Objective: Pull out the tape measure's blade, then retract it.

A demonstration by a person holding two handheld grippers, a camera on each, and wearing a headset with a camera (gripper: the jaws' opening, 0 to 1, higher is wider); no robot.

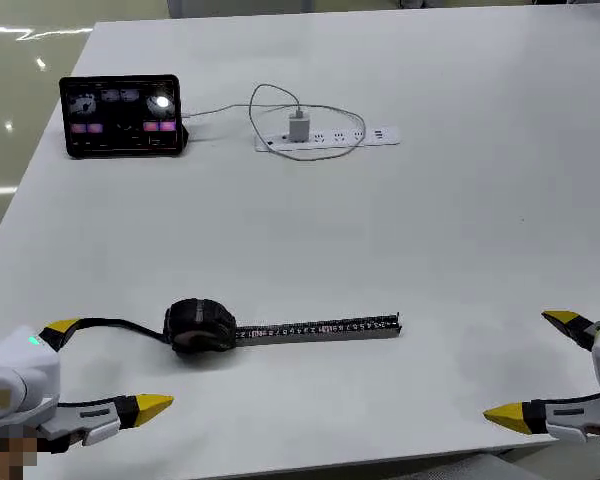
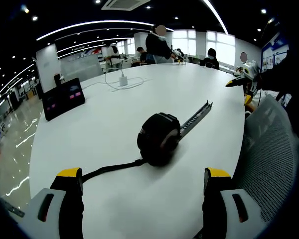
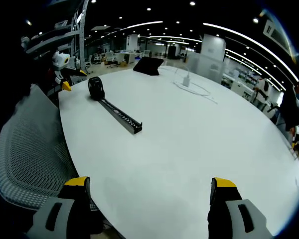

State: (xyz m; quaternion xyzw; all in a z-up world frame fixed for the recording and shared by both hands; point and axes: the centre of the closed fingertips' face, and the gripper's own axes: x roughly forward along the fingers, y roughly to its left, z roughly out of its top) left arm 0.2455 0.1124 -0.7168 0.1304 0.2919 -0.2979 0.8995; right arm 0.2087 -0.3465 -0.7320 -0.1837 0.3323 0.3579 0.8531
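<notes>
A black tape measure lies on the white table, its blade drawn out to the right and resting flat. A black strap trails from its case to the left. My left gripper stands open at the near left, just short of the case and touching nothing. The blade runs away from it. My right gripper stands open at the near right edge, well clear of the blade's end. The case lies far off in the right gripper view.
At the far left of the table stands a black tablet with a lit screen. A white power strip with a charger and looped cable lies behind the middle. A mesh chair is at the near edge. People stand in the background.
</notes>
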